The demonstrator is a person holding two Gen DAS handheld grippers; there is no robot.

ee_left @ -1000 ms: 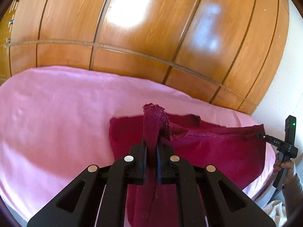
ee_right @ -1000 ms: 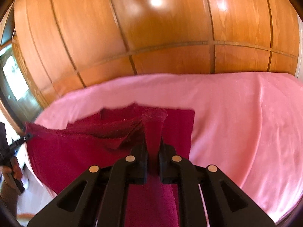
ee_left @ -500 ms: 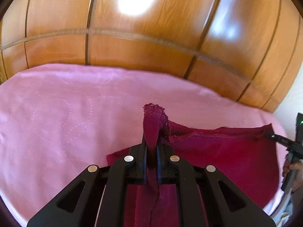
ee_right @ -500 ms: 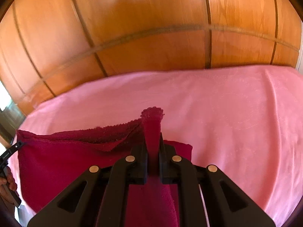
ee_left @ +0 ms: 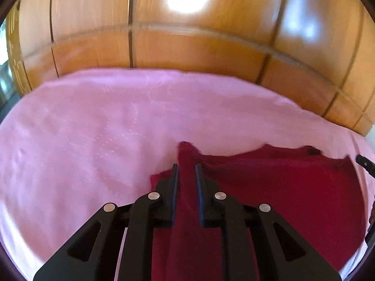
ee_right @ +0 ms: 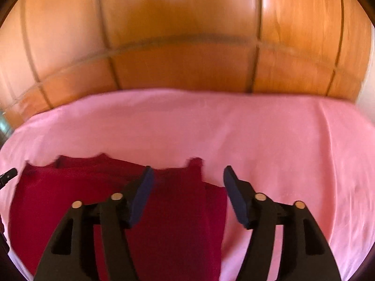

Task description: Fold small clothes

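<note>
Left gripper (ee_left: 186, 169): jaws narrowly parted, a raised corner of the dark crimson knit-fabric small garment (ee_left: 281, 187) standing between them; whether the pads pinch it or merely flank it cannot be told through the blur

Right gripper (ee_right: 188, 175): jaws wide apart, holding nothing; the garment's other top corner lies loose between and just ahead of them

Garment: spread across the pale pink quilted bedspread (ee_left: 93, 128), directly under and between both grippers, a second layer showing beneath at the near edge, so judged part-folded

Handling, as judgement: light, soft, limp, no stiffness; drapes and creases at will, not fragile, little slip on the cover. Best taken at corners or hemmed edge, both at once

Beyond the jaws: glossy orange-brown wooden panelled wall (ee_right: 187, 46)

Containers: none visible
</note>
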